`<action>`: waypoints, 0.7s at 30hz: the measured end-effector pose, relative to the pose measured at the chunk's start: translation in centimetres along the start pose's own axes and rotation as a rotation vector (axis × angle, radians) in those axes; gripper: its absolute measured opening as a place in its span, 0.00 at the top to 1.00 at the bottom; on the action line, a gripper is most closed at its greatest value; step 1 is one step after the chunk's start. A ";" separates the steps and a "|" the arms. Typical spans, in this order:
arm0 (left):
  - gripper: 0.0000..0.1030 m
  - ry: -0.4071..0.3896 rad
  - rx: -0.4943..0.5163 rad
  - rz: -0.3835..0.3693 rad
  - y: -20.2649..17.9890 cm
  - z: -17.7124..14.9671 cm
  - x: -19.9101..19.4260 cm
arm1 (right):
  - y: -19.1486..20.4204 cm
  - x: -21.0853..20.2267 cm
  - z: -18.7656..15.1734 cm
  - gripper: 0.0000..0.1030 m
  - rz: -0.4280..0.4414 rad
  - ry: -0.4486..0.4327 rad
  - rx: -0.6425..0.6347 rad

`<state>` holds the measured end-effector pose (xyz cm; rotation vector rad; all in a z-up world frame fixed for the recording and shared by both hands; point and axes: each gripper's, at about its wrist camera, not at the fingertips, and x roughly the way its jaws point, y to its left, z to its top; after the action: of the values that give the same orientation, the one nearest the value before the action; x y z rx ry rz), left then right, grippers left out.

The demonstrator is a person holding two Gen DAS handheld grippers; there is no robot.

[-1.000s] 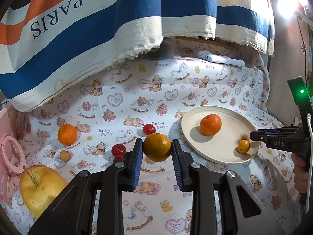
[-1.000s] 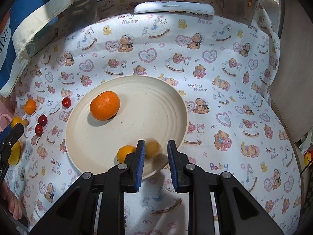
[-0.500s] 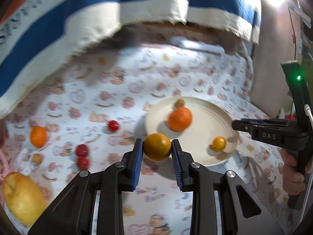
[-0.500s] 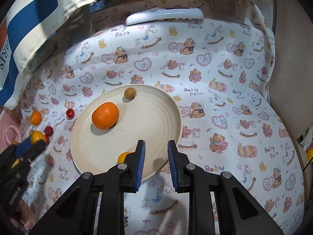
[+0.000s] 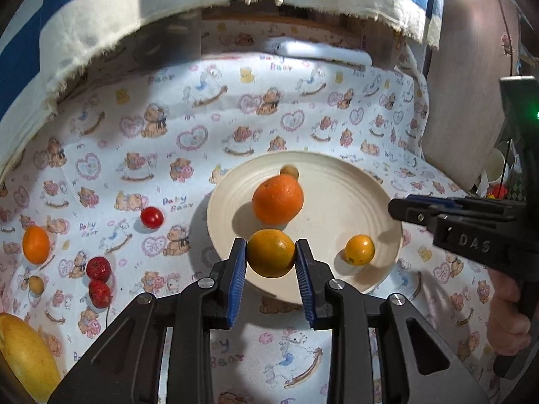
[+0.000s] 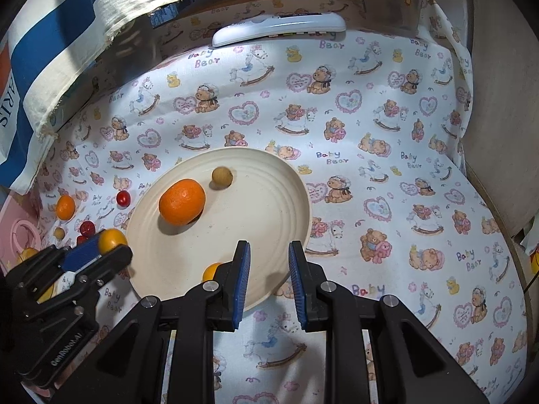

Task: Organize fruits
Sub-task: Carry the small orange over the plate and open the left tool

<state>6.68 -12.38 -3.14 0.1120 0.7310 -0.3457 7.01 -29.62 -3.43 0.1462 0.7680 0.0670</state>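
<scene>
Between the blue pads of the left gripper [image 5: 271, 258] sits a round yellow-orange citrus fruit [image 5: 271, 253], clamped from both sides and carried above the near rim of the cream ridged plate [image 5: 340, 181]. Just beyond it on the plate lies a larger bright orange tangerine [image 5: 278, 198], with a small tan ball-like fruit [image 5: 289, 171] behind that and a small yellow-orange kumquat [image 5: 359, 249] to the right. The right gripper [image 6: 268, 281] hangs over the plate's near edge with jaws drawn close and nothing between them. To the left gripper's left, a red cherry tomato [image 5: 152, 217] and another small orange [image 5: 35, 244] wait on the teddy-bear printed cloth [image 5: 209, 124]. Released too near the rim, the held fruit could roll off; dropped from height, it could knock the tangerine.
</scene>
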 end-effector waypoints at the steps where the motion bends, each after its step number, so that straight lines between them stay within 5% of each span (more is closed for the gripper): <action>1: 0.73 0.005 -0.001 0.003 0.0 -0.1 0.1 | 0.0 0.1 0.0 0.76 -0.001 0.003 -0.001; 21: 0.72 0.032 0.015 0.012 0.4 -0.7 0.9 | 0.2 1.3 -0.4 0.76 -0.031 0.041 -0.020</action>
<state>6.97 -12.09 -4.30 0.1361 0.7590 -0.3390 7.67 -29.19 -4.62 0.1141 0.8100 0.0489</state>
